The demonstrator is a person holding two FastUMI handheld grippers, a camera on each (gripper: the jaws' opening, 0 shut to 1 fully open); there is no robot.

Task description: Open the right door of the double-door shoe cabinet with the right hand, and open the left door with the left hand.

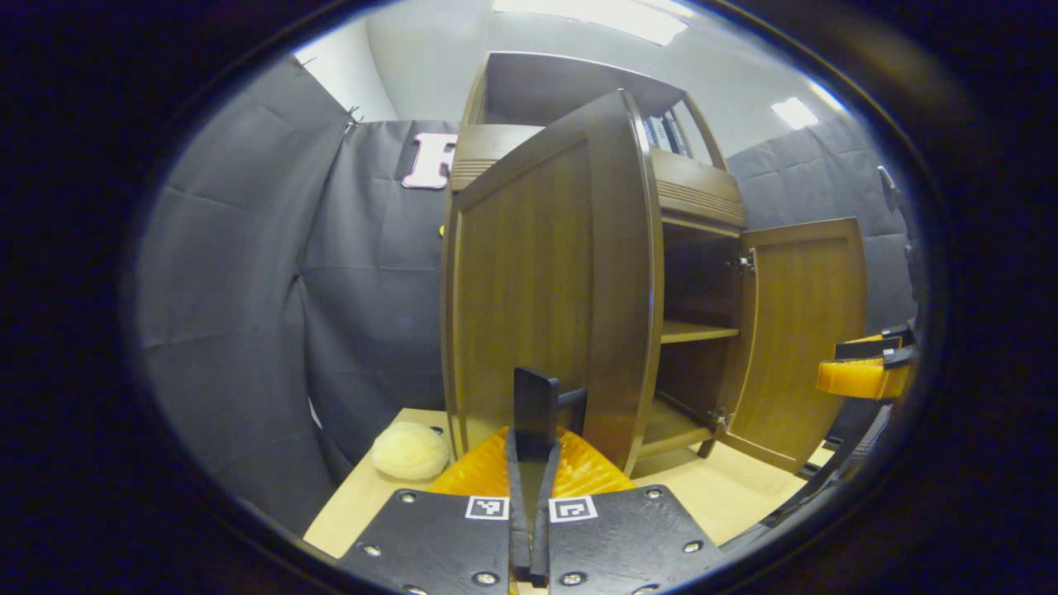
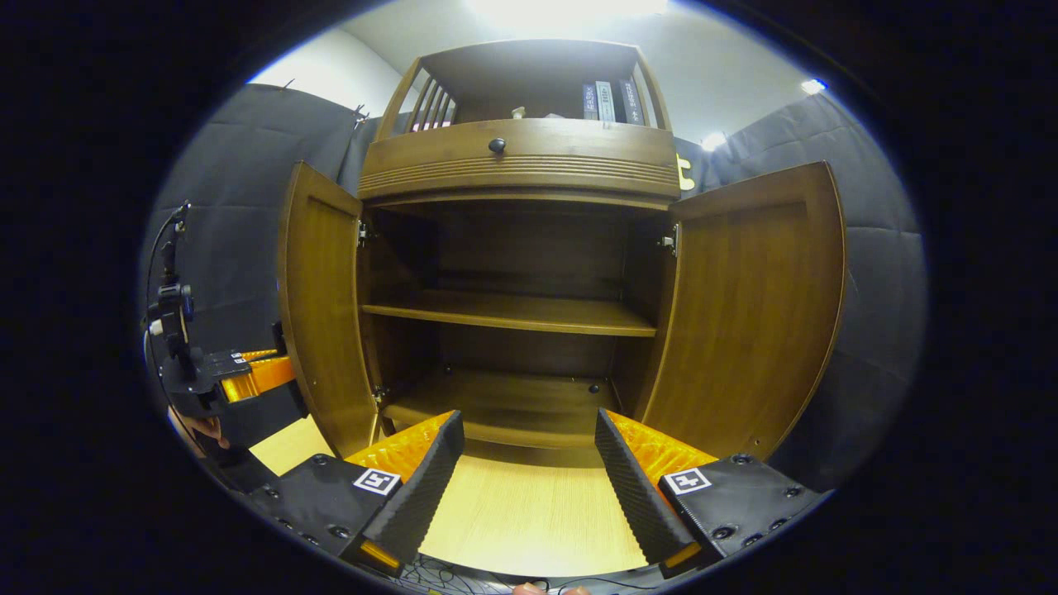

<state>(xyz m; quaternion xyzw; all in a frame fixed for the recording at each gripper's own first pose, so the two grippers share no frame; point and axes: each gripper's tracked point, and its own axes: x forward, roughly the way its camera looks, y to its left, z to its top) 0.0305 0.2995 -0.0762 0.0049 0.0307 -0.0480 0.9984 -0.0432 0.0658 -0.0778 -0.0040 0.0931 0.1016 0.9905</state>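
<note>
The brown shoe cabinet point(image 2: 521, 169) stands on a pale wooden table with both doors swung open. In the left gripper view the left door point(image 1: 545, 273) is right in front of me, and its black handle point(image 1: 536, 397) rises from between the fingers of my left gripper point(image 1: 529, 504), which is shut on it. The right door point(image 1: 798, 330) stands wide open beyond. In the right gripper view my right gripper point(image 2: 529, 475) is open and holds nothing, in front of the cabinet's bottom shelf. The left door point(image 2: 318, 306) and right door point(image 2: 756, 297) flank it. My left gripper point(image 2: 235, 376) sits at the left door's outer side.
A pale yellow round lump point(image 1: 411, 450) lies on the table point(image 2: 529, 516) left of the cabinet. The two inner shelves point(image 2: 512, 314) are bare. Above them are a drawer knob point(image 2: 497, 145) and books point(image 2: 607, 99) on the top shelf. Black cloth walls close in on both sides.
</note>
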